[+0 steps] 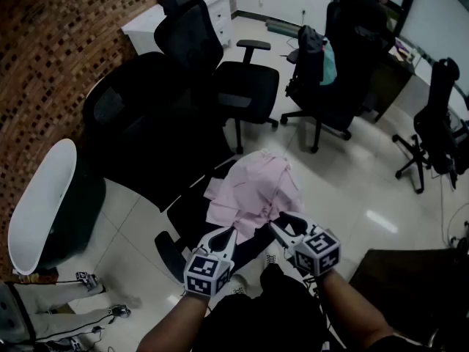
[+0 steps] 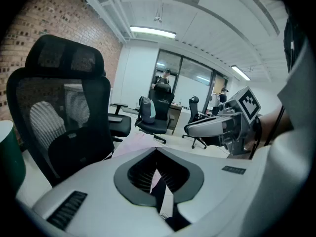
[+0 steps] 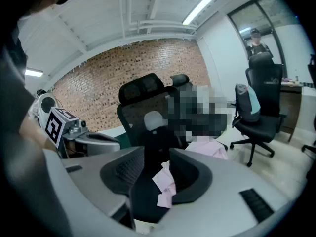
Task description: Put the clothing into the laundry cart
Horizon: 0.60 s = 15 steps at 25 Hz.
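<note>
A crumpled pale pink garment (image 1: 253,189) lies on the seat of a black mesh office chair (image 1: 146,130), spilling over its front edge. Both hand-held grippers reach to the garment's near edge, side by side. The left gripper (image 1: 229,235) has its jaw tips pressed together (image 2: 157,152), and a thin strip of pink cloth shows pinched between them. The right gripper (image 1: 282,224) has its jaws partly spread (image 3: 158,152). A bunched fold of the pink fabric (image 3: 165,186) sits between them, touching one pad only. A white-topped dark green tub (image 1: 40,204) stands well apart, at the left.
</note>
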### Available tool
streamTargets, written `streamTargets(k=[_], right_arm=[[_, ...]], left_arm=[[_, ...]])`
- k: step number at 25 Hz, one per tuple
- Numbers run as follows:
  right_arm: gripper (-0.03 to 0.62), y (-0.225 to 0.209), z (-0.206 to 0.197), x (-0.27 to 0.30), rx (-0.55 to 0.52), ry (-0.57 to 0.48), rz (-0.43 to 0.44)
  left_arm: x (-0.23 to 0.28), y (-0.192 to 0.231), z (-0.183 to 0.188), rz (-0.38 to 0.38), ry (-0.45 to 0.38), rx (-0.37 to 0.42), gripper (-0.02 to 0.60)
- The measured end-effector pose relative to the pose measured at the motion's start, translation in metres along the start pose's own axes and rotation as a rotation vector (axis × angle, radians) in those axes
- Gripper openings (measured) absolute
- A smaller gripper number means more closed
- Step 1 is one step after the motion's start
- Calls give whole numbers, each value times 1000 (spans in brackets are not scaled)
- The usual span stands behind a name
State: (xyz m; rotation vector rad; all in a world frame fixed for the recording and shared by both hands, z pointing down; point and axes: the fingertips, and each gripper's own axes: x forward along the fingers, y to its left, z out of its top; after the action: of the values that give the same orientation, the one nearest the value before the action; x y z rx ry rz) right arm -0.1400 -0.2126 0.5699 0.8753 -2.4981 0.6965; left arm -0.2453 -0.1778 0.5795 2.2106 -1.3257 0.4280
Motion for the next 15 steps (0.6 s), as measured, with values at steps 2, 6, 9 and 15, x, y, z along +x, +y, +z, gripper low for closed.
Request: streamTargets(k=[2,6,9,15], right_arm=[[187,-16,4,6,-18,13,6],[187,-46,12,17,-45,30,23],[209,-70,13,34,-53,48,39],[250,-104,5,75,-70,106,54]], left_arm=[[17,5,6,18,-2,-6,0],[46,9,21,43,-12,-8,0],[65,12,24,57,-13,-7,0],[91,28,15,104,15,-59,0]])
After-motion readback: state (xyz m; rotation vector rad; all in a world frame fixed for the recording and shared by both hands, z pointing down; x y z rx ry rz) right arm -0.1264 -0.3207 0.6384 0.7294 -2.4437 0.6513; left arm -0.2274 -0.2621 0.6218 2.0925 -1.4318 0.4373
